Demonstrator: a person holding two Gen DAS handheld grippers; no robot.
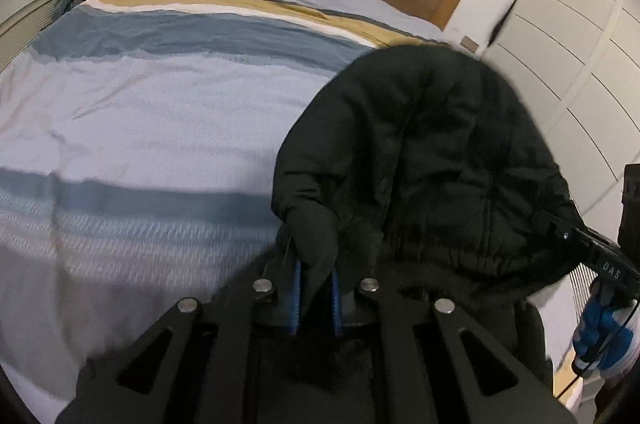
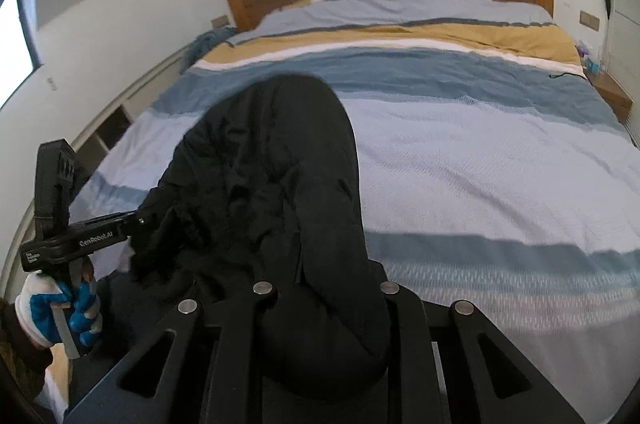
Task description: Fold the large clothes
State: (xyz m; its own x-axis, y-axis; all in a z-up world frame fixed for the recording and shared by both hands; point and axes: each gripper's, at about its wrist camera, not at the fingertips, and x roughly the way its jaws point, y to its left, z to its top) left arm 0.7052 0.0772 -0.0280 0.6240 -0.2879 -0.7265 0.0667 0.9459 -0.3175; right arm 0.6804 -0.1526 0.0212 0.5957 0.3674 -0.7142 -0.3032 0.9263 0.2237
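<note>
White lettering reading "GenRobot.AI" runs along the black side arm of the left gripper (image 2: 138, 228), seen from the right wrist camera. A smaller white mark sits at the arm's near end, too small to read. From the left wrist camera, the right gripper (image 1: 560, 236) carries the white letters "DAS" on its black arm; anything further is cut off.

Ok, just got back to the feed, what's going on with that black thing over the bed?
A person holds a black padded jacket up over the striped bedspread, one tool in each hand. The left tool is shut on a bunch of its fabric between the blue pads. The right tool is buried under the jacket, so its grip cannot be seen. The jacket is bunched and lifted, not yet laid flat for folding.
</note>
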